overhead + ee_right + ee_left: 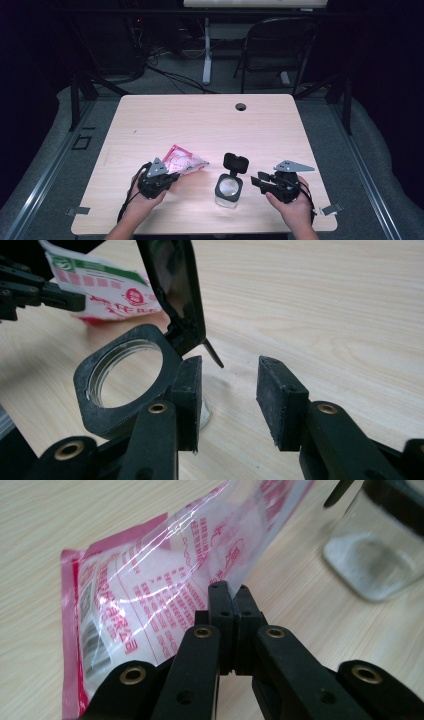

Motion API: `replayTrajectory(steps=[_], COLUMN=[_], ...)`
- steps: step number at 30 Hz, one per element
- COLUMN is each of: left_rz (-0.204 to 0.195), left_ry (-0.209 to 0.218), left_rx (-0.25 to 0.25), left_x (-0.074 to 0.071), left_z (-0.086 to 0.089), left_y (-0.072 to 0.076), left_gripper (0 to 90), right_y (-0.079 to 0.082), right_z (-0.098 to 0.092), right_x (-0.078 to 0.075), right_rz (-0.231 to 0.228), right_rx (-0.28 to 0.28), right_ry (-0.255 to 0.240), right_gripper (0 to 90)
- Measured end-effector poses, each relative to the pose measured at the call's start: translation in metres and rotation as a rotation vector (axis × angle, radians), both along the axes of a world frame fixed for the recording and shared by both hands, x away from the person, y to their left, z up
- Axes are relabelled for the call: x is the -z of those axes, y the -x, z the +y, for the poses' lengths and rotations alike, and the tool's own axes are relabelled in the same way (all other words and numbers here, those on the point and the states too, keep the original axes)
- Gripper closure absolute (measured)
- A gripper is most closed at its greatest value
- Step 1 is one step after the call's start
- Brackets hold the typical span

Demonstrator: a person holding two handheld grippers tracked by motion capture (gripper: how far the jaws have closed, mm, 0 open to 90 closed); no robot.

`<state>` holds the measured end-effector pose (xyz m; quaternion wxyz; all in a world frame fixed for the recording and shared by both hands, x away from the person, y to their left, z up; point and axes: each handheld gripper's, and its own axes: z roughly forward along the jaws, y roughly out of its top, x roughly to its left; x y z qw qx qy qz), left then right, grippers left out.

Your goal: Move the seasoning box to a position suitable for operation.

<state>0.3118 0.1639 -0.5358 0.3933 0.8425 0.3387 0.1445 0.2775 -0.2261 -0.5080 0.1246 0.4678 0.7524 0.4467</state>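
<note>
A pink and clear plastic bag (pixel 182 161) of white powder lies on the wooden table (pixel 200 120), one end lifted. My left gripper (pixel 172 176) is shut on the bag's clear edge (pixel 165 580), its jaws pressed together on the film (pixel 231 592). A small glass jar (pixel 229 189) with a black square collar (pixel 100 390) stands to its right, its hinged black lid (pixel 172 285) flipped up. My right gripper (pixel 260 181) is open just right of the jar, with nothing between the jaws (pixel 227 385); its left pad (pixel 189 390) sits beside the collar's hinge.
The jar (pixel 380 555) holds a layer of white powder at its bottom. A round cable hole (pixel 241 106) sits near the table's far edge. A folding chair (pixel 280 45) and a desk leg stand beyond the table. The front edge runs close under both hands.
</note>
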Motion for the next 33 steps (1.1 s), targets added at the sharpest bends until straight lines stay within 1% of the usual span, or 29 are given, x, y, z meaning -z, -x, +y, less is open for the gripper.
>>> replayTrajectory(steps=[1,2,5,7,8,10,11,12,13,15,16,17,19,20,21,23,25,26,27,28,29,30,31,32,33], left_rz=[0.014,0.014,0.007,-0.014,-0.023,-0.035,-0.04,-0.049,-0.058,-0.077,-0.107,-0.107,-0.128,-0.141,-0.15,-0.151,-0.143,-0.137,-0.121,-0.121,-0.109,-0.109,-0.104,-0.104,-0.106], left_ry=[0.018,0.02,0.011,0.002,0.002,0.01,0.018,0.029,0.04,0.081,0.112,0.112,0.14,0.149,0.155,0.174,0.161,0.149,0.106,0.106,0.069,0.069,0.066,0.062,0.056], left_rx=[0.003,0.002,0.006,0.002,-0.001,-0.011,-0.015,-0.022,-0.028,-0.042,-0.051,-0.051,-0.056,-0.061,-0.062,-0.061,-0.047,-0.039,-0.017,-0.017,0.004,0.004,0.012,0.018,0.023], left_x=[0.0,0.001,0.003,0.001,0.0,-0.004,-0.006,-0.008,-0.011,-0.018,-0.026,-0.026,-0.034,-0.037,-0.039,-0.041,-0.037,-0.035,-0.028,-0.028,-0.021,-0.021,-0.018,-0.016,-0.016], left_z=[-0.006,-0.01,-0.013,-0.014,-0.013,-0.009,-0.006,-0.003,0.001,0.008,0.015,0.015,0.019,0.02,0.021,0.021,0.017,0.016,0.008,0.008,0.0,0.0,-0.003,-0.005,-0.006], left_y=[-0.003,-0.003,-0.003,-0.001,0.001,0.004,0.005,0.007,0.009,0.014,0.02,0.02,0.027,0.03,0.033,0.037,0.04,0.041,0.043,0.043,0.045,0.045,0.046,0.047,0.048], left_gripper=[90.0,90.0,90.0,90.0,90.0,90.0,90.0,90.0,90.0,90.0,90.0,90.0,90.0,90.0,90.0,90.0,90.0,90.0,90.0,90.0,90.0,90.0,90.0,90.0,90.0], right_y=[0.001,0.001,0.003,0.005,0.005,0.009,0.01,0.01,0.012,0.015,0.016,0.016,0.016,0.016,0.016,0.015,0.014,0.013,0.012,0.012,0.01,0.009,0.009,0.008,0.008], right_z=[-0.001,-0.001,-0.001,0.0,0.0,0.006,0.008,0.008,0.011,0.02,0.023,0.023,0.032,0.032,0.038,0.041,0.049,0.057,0.062,0.062,0.071,0.076,0.076,0.085,0.085], right_x=[-0.001,-0.001,-0.004,-0.009,-0.009,-0.017,-0.021,-0.021,-0.023,-0.031,-0.033,-0.033,-0.037,-0.037,-0.039,-0.04,-0.04,-0.039,-0.039,-0.039,-0.036,-0.034,-0.034,-0.03,-0.03], right_rz=[-0.007,-0.018,-0.035,-0.065,-0.065,-0.106,-0.112,-0.112,-0.13,-0.157,-0.169,-0.169,-0.189,-0.189,-0.193,-0.195,-0.198,-0.195,-0.191,-0.191,-0.182,-0.179,-0.179,-0.17,-0.17], right_rx=[0.002,0.011,0.016,0.01,0.01,-0.012,-0.027,-0.027,-0.036,-0.069,-0.081,-0.081,-0.11,-0.11,-0.133,-0.141,-0.16,-0.19,-0.205,-0.205,-0.234,-0.247,-0.247,-0.278,-0.278], right_ry=[-0.01,-0.014,-0.02,-0.025,-0.025,-0.04,-0.031,-0.031,-0.031,-0.028,-0.031,-0.031,-0.043,-0.043,-0.034,-0.037,-0.045,-0.043,-0.034,-0.034,-0.017,-0.009,-0.009,0.01,0.01], right_gripper=[62.8,62.9,62.9,63.0,63.0,63.0,63.0,63.0,63.0,63.0,62.9,62.9,62.8,62.8,62.8,62.9,62.8,62.8,62.7,62.7,62.5,62.2,62.2,60.7,60.7])
